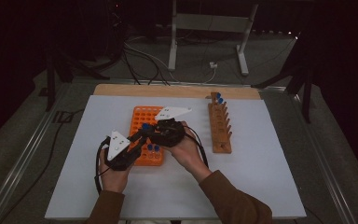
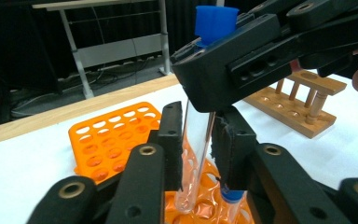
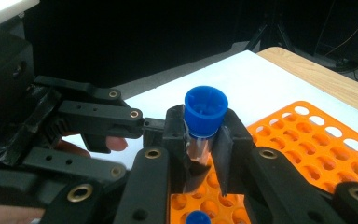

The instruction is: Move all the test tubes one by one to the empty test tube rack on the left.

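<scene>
Grippers meet over the orange rack at centre frame: my left gripper has clamped the clear tube low, my right gripper pinches it below its blue cap. Likely a handover; next, one side must release before moving toward the wooden rack, right.

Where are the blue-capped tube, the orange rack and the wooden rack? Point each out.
tube (image 3: 206, 108), right gripper view, on its blue cap.
orange rack (image 2: 103, 140), left gripper view, on its holed top face.
wooden rack (image 1: 220, 127), high view, on its top bar.
</scene>
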The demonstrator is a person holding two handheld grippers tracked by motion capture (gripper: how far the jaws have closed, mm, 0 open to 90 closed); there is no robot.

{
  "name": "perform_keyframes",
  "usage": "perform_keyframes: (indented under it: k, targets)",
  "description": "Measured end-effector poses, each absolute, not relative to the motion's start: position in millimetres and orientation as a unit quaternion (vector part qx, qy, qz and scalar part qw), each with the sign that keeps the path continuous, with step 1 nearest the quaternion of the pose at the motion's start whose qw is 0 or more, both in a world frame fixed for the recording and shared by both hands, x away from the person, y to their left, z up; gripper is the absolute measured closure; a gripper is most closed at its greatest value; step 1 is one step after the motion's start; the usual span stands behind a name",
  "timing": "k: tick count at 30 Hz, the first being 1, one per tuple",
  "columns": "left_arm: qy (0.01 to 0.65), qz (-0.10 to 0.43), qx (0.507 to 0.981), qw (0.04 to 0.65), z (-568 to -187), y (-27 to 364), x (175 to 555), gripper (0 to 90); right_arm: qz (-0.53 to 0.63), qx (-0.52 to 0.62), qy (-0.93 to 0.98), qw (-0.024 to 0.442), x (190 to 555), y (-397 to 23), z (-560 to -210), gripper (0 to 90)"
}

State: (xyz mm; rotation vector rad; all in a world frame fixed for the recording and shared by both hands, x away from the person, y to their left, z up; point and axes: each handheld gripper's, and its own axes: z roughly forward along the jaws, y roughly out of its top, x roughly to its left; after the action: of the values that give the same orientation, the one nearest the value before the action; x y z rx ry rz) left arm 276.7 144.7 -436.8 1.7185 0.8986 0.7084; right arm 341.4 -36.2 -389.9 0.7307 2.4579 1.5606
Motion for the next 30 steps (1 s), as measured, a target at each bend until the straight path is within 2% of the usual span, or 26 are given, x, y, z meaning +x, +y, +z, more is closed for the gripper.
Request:
perform_keyframes:
  k: [5, 15, 21, 30]
  targets:
    - [0.369, 0.297, 0.717, 0.511, -437.3, 142.8, 276.0, 78.0, 0.519, 0.242, 0.817, 0.069, 341.8, -36.9, -390.8, 75.4]
    - [0.39, 0.289, 0.707, 0.514, -443.1, 152.8, 278.9, 78.0, 0.546, 0.244, 0.798, 0.07, 343.9, -52.6, -383.9, 42.0]
    - [0.394, 0.287, 0.707, 0.512, -447.5, 155.5, 279.8, 78.0, 0.544, 0.264, 0.791, 0.094, 348.0, -65.5, -385.1, 19.5]
    - [0.397, 0.279, 0.709, 0.511, -454.5, 156.5, 280.8, 78.0, 0.538, 0.286, 0.785, 0.112, 353.7, -87.2, -395.8, 11.5]
